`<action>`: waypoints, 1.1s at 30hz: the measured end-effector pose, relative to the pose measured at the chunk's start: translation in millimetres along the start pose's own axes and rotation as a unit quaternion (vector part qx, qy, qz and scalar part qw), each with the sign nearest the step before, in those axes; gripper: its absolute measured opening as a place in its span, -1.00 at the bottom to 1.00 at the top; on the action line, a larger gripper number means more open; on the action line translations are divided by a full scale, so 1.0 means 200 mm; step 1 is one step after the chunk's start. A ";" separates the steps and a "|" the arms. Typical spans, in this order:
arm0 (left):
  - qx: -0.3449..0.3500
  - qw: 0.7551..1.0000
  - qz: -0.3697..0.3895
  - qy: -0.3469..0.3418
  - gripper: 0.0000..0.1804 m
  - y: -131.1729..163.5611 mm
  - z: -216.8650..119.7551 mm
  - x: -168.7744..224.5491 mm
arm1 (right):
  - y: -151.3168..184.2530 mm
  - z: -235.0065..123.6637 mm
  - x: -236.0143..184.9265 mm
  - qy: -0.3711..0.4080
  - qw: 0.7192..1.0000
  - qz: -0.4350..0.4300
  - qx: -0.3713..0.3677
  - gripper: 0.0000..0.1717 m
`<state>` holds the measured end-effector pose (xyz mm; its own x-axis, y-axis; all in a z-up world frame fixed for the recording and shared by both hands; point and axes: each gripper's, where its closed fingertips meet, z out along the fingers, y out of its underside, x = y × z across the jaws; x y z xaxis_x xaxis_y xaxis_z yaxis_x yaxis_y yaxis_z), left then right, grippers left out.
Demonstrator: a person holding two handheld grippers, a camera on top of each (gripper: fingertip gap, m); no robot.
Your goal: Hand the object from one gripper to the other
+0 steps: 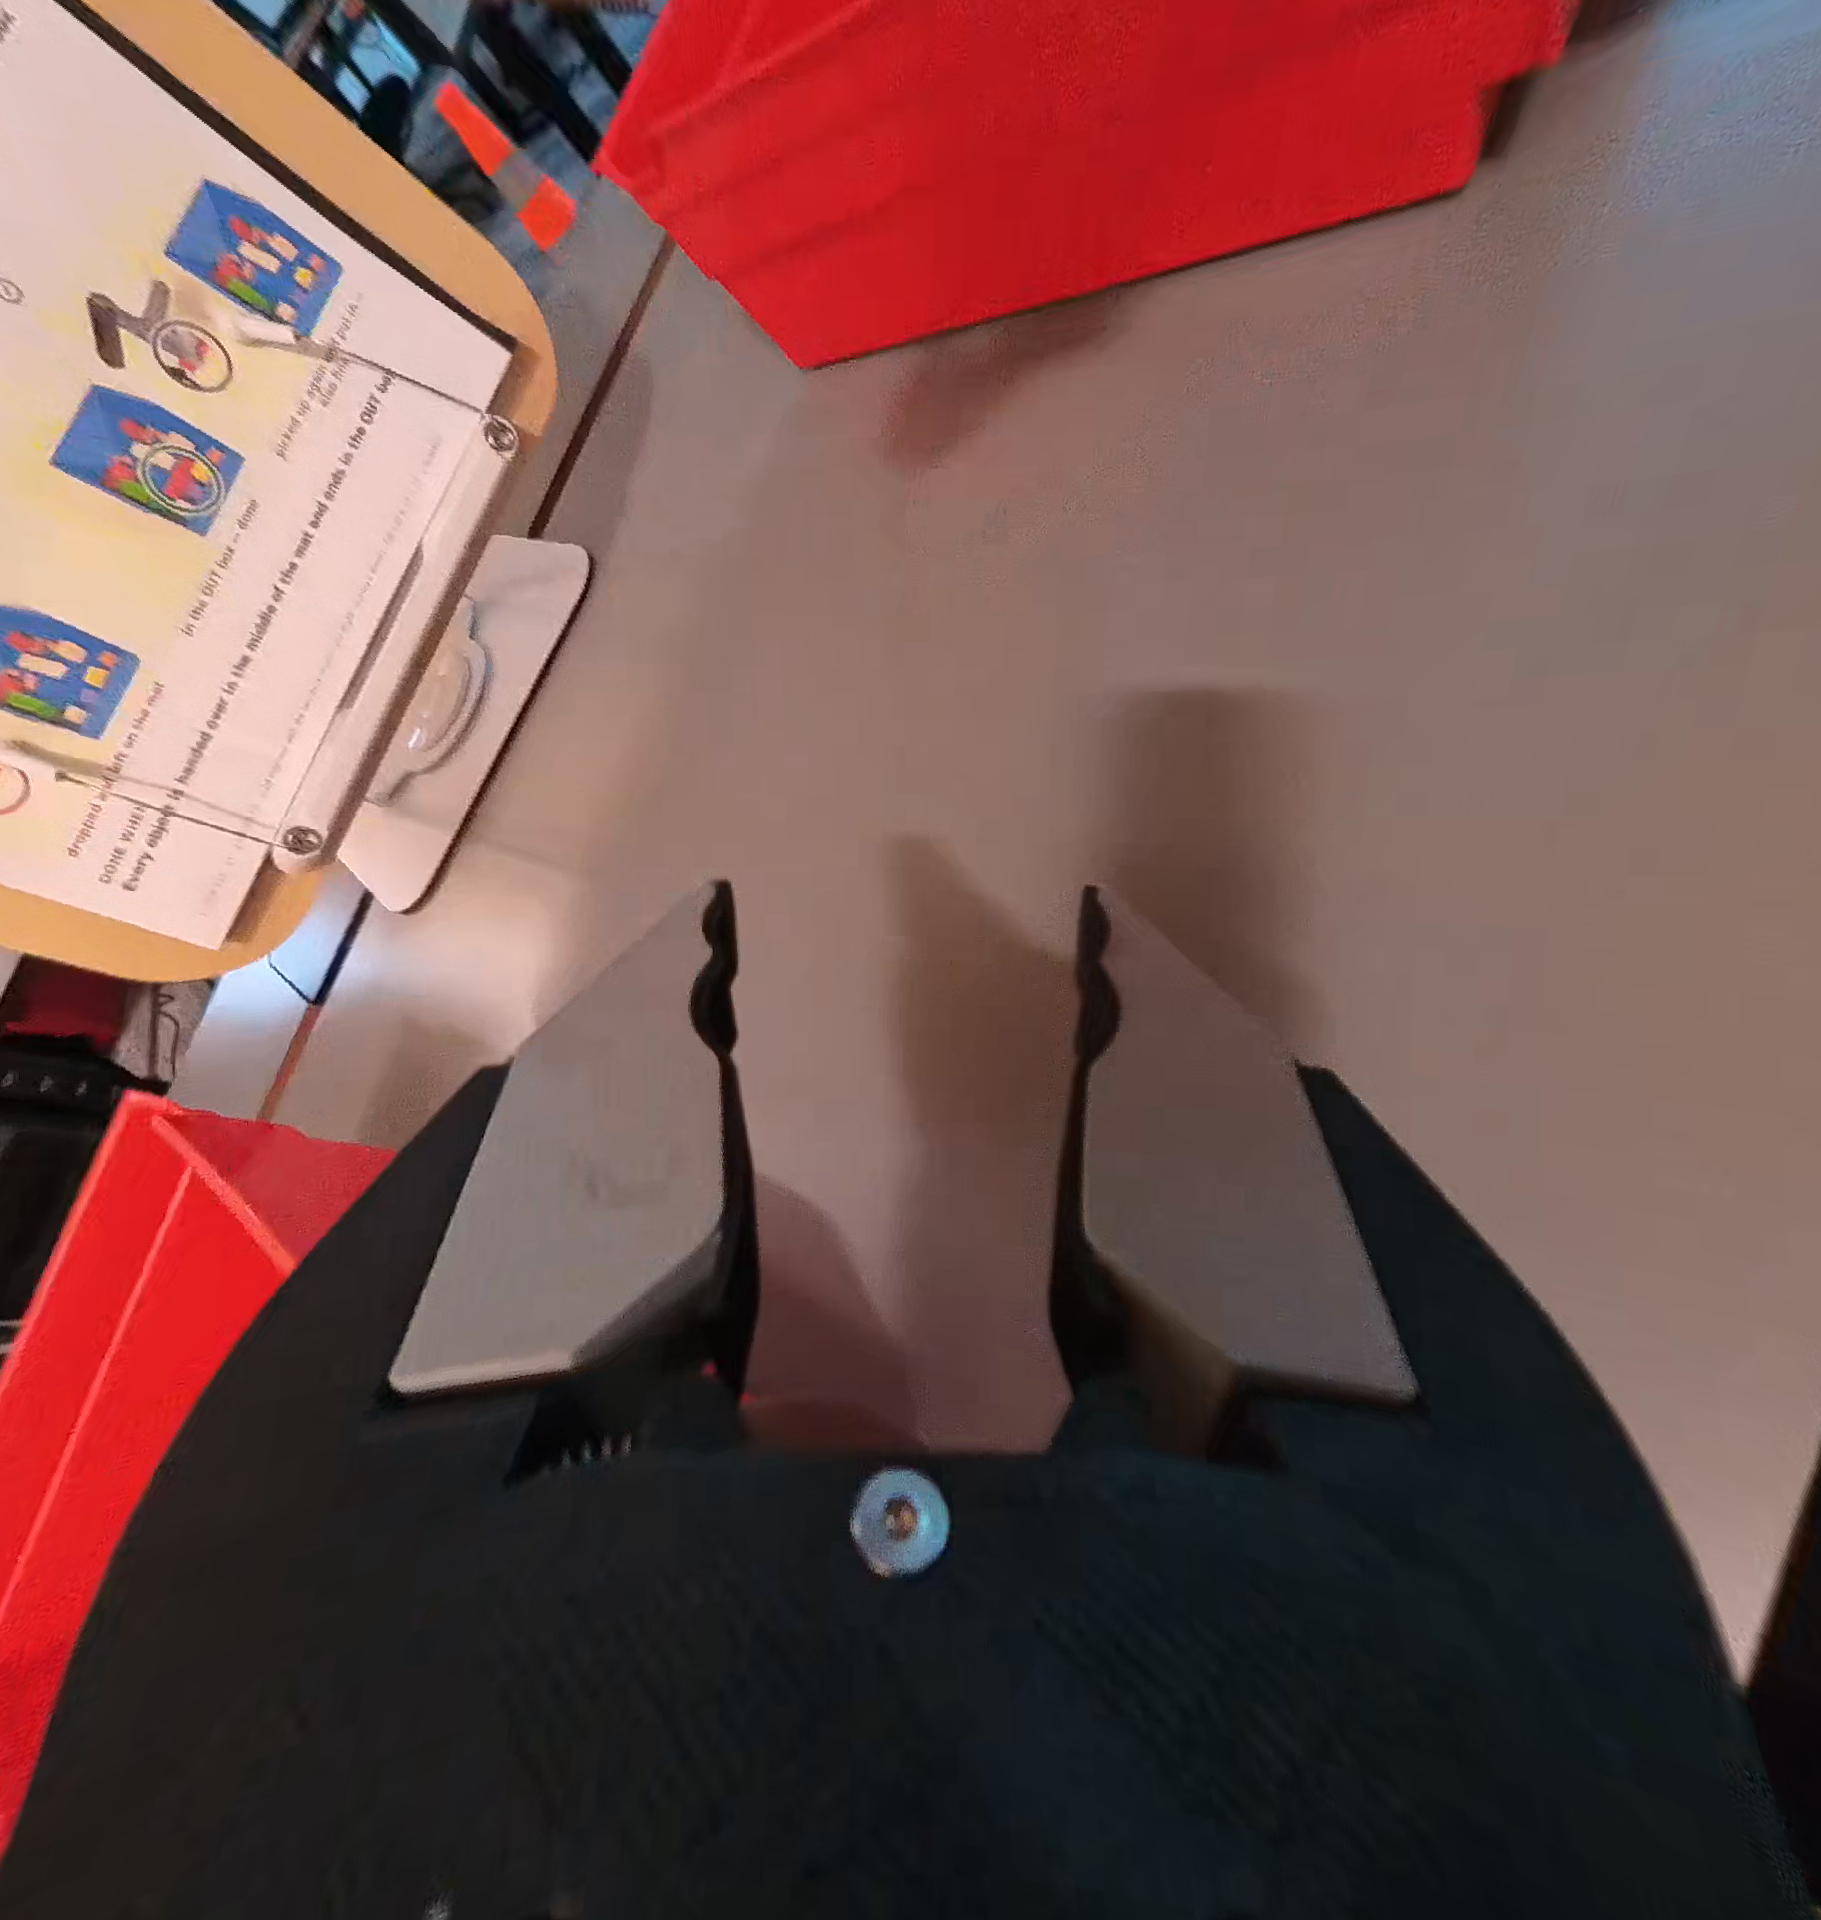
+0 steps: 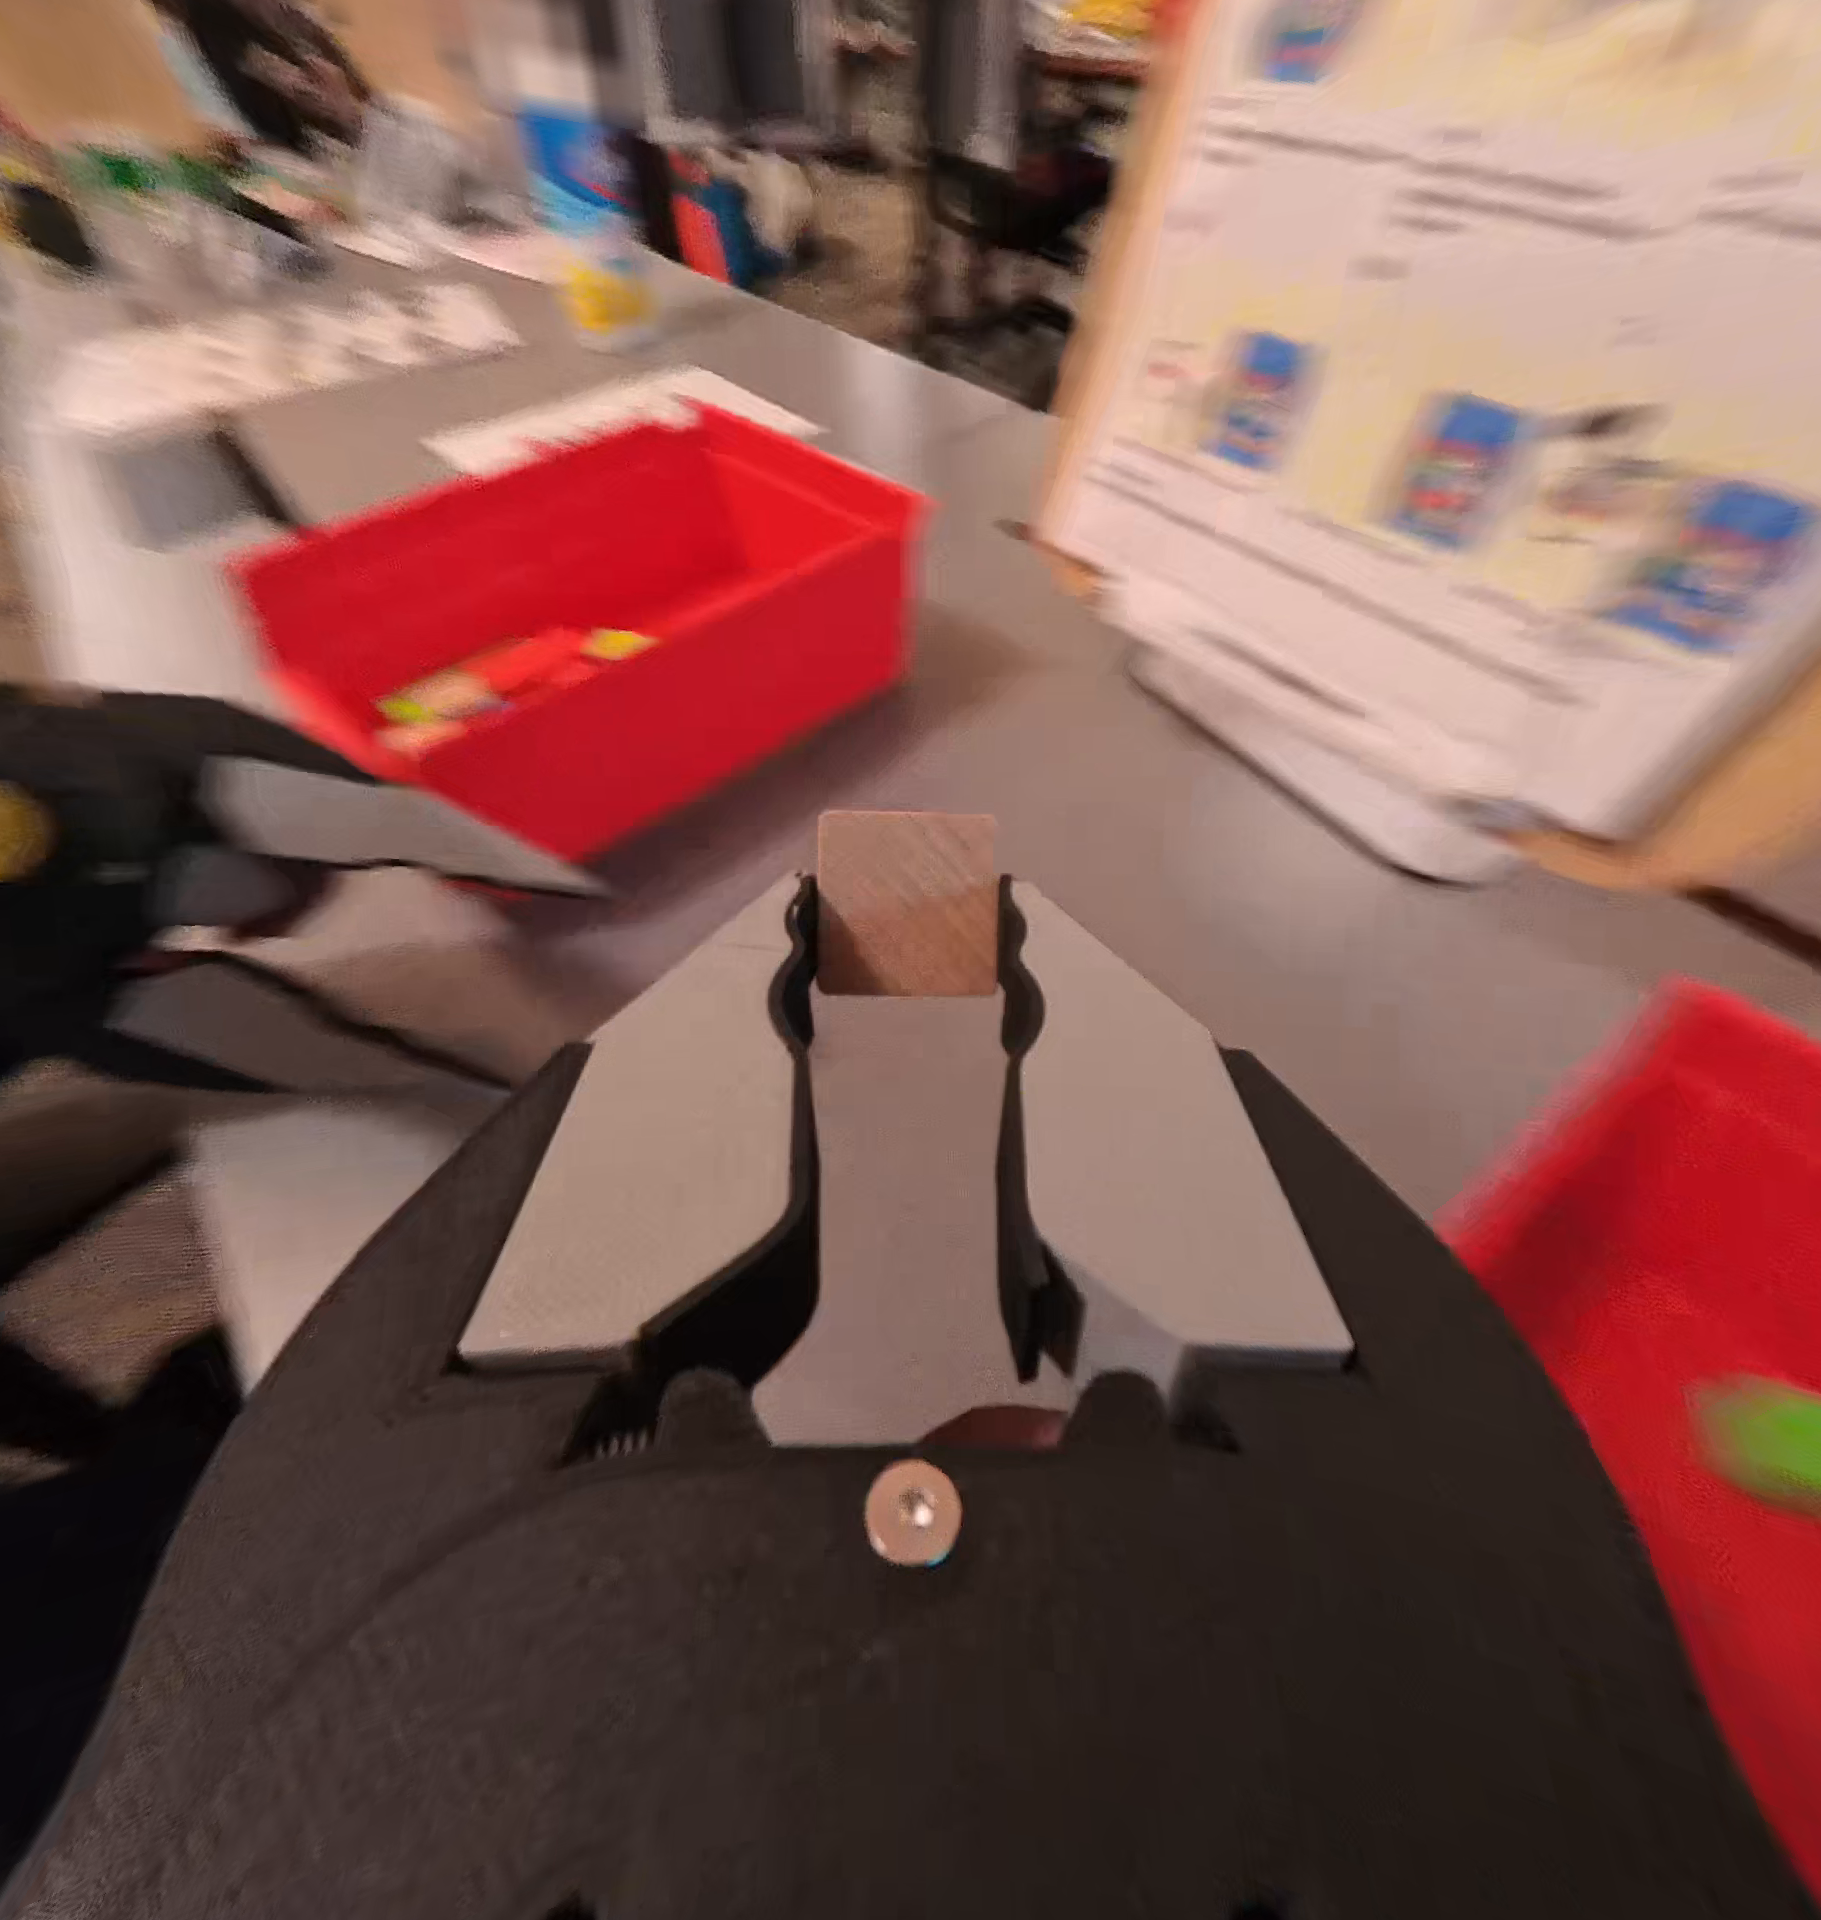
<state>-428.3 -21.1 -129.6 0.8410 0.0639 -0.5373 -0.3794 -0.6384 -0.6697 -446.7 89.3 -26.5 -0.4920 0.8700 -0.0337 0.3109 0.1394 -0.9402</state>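
1. The left gripper (image 1: pixel 906 966) pointed down toward the table top, its two fingers spread wide with nothing between the pads.
2. The right gripper (image 2: pixel 906 935) reached forward, both pads pressed against the sides of a wooden block (image 2: pixel 906 904).
3. The left gripper lay blurred at the left edge of the right wrist view.

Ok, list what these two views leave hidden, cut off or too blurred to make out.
- Right wrist view: the contents of the far red bin are motion-blurred; only yellow, green and red patches show.
- Right wrist view: the near red bin is cut by the frame edge, and the green thing inside is a smear.
- Right wrist view: the wooden block hides its far side.
- Left wrist view: the red bin shows only its outer wall; its inside is unseen.
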 end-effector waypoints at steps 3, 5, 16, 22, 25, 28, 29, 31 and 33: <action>0.004 1.000 0.008 -0.013 -0.31 0.03 -0.04 0.03 | 0.10 -0.17 0.52 0.127 0.988 0.000 -0.092 -0.64; 0.009 1.000 0.003 -0.017 -0.31 0.04 -0.06 0.03 | 0.27 -0.24 0.83 0.181 0.970 0.033 -0.160 -0.64; 0.030 0.998 -0.062 -0.016 -0.33 0.10 -0.10 0.03 | 0.92 -0.12 1.21 0.203 0.899 0.091 -0.378 -0.63; 0.023 0.989 -0.149 -0.012 -0.25 0.16 -0.14 -0.01 | 0.88 -0.12 1.19 0.204 0.904 0.089 -0.365 -0.48; 0.031 0.980 -0.195 -0.012 -0.22 0.17 -0.27 -0.08 | 0.78 -0.17 1.09 0.193 0.922 0.073 -0.328 -0.34; 0.017 0.966 -0.253 -0.052 -0.28 0.26 -0.45 -0.26 | 0.61 -0.20 0.95 0.170 0.950 0.057 -0.256 -0.36; 0.000 0.959 -0.274 -0.073 -0.31 0.32 -0.50 -0.34 | 0.54 -0.20 0.89 0.160 0.959 0.052 -0.227 -0.37; -0.024 0.942 -0.313 -0.121 -0.35 0.43 -0.58 -0.52 | 0.40 -0.19 0.76 0.137 0.975 0.037 -0.173 -0.38; -0.040 0.924 -0.358 -0.131 -0.37 0.52 -0.59 -0.65 | 0.32 -0.15 0.61 0.112 0.983 0.013 -0.143 -0.39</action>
<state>-532.4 -187.0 -68.7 0.7394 0.6680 -0.0843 0.2766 -0.4155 -0.8665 -462.6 219.7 -80.2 -0.3003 0.9525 0.0498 0.5530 0.2165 -0.8046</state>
